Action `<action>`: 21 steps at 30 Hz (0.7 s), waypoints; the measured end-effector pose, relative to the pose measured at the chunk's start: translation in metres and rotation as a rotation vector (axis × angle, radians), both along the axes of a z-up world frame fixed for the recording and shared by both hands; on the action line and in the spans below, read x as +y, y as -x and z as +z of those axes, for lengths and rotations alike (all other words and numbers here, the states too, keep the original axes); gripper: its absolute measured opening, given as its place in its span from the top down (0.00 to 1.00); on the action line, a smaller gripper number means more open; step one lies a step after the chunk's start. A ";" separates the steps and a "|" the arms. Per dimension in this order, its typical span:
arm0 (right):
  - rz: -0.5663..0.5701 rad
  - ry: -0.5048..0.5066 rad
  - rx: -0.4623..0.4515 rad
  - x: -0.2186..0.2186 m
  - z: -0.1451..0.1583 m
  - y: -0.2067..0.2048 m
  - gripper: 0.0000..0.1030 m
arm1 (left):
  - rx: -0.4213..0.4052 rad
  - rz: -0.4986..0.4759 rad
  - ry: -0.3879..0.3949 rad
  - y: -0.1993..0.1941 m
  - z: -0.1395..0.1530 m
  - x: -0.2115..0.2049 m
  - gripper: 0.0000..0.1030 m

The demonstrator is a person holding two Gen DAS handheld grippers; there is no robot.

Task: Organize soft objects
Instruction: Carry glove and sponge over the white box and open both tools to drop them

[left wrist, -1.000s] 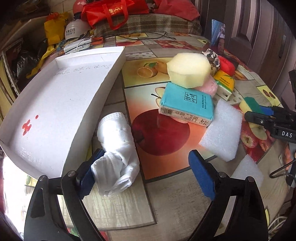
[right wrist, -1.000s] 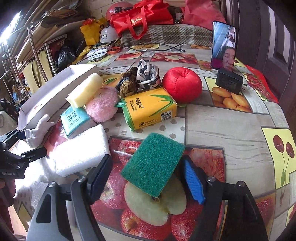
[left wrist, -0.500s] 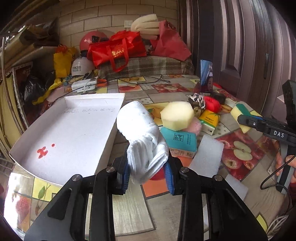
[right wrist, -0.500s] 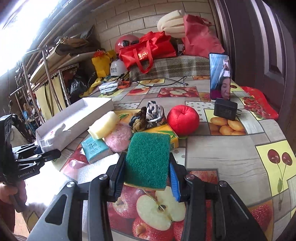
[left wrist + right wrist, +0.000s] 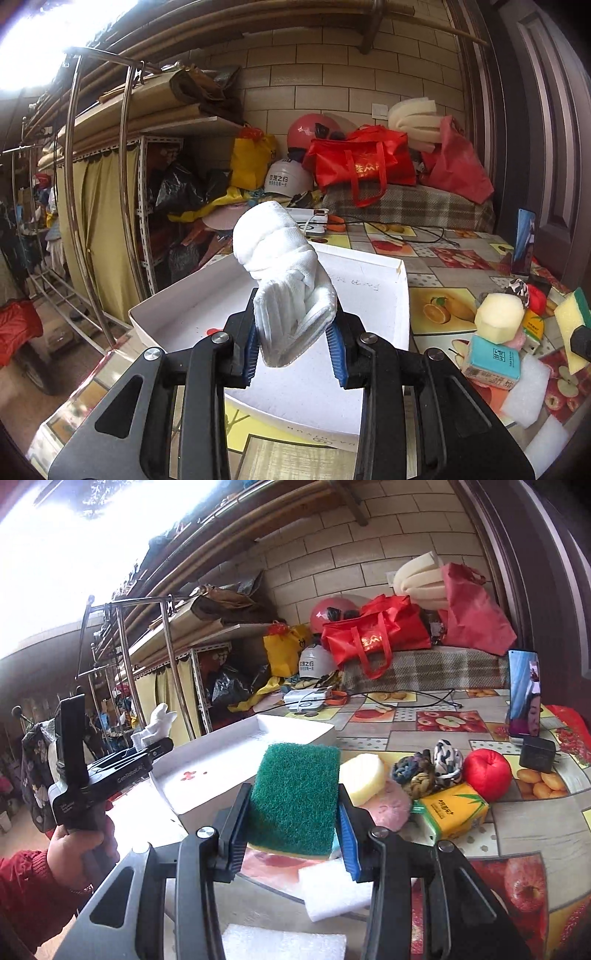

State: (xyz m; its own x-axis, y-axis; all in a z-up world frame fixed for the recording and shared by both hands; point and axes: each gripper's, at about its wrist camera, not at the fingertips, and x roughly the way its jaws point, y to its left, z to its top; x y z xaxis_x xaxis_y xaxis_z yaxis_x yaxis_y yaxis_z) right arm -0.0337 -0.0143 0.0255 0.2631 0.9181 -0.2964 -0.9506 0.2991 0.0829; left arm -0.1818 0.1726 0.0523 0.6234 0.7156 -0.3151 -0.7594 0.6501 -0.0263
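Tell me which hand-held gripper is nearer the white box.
Left. The left hand-held gripper, clamping the white glove, hangs over the white box; the right hand-held gripper, holding the green sponge, sits beside it.

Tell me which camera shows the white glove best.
The left wrist view: the white glove fills the centre, pinched in the left gripper above the white box. The right wrist view shows only its small fingertips at far left.

Since a second ago the left gripper [image 5: 294, 345] has closed on the white glove [image 5: 286, 280] and the right gripper [image 5: 293, 834] on the green sponge [image 5: 295, 799], both now lifted off the surface [image 5: 517, 830].
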 end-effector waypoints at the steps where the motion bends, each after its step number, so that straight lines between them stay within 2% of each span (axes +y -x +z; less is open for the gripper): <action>1: 0.011 0.003 -0.013 0.009 0.000 0.004 0.60 | 0.010 -0.002 0.002 -0.003 -0.001 0.004 0.70; 5: 0.018 0.024 -0.013 0.047 -0.005 0.008 0.60 | 0.020 0.009 0.040 -0.010 -0.003 0.024 0.70; 9: -0.015 0.039 0.019 0.078 -0.012 0.000 0.60 | 0.014 0.038 0.030 -0.011 -0.003 0.038 0.70; 14: -0.088 -0.002 -0.062 0.106 -0.006 -0.009 0.60 | 0.029 0.028 0.080 -0.018 -0.008 0.054 0.70; 16: -0.102 -0.002 -0.060 0.120 -0.006 -0.016 0.60 | 0.027 0.032 0.106 -0.020 -0.009 0.064 0.70; 21: -0.039 0.027 -0.042 0.142 -0.009 0.000 0.60 | 0.003 0.069 0.190 -0.015 -0.013 0.084 0.70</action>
